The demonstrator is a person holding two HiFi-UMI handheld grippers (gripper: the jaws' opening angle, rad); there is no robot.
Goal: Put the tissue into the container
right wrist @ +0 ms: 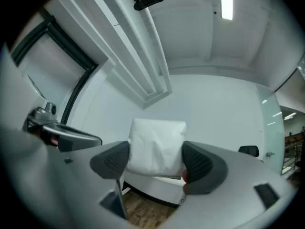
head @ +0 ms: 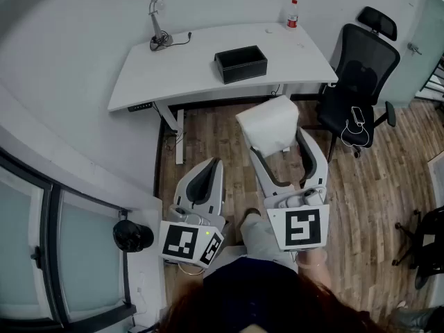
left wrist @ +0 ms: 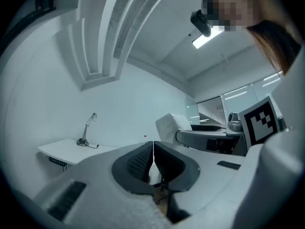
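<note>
Head view: the right gripper holds the tissue pack well apart from the black container on the worktop. Left gripper view: the left gripper has its fingers clenched, empty. Right gripper view: fingers grasp the soft pack's sides; it could slip.

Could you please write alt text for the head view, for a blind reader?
The right gripper holds a white tissue pack over the wood floor, short of a white desk bearing a black container. The left gripper is shut and empty; a black chair stands at right.
</note>
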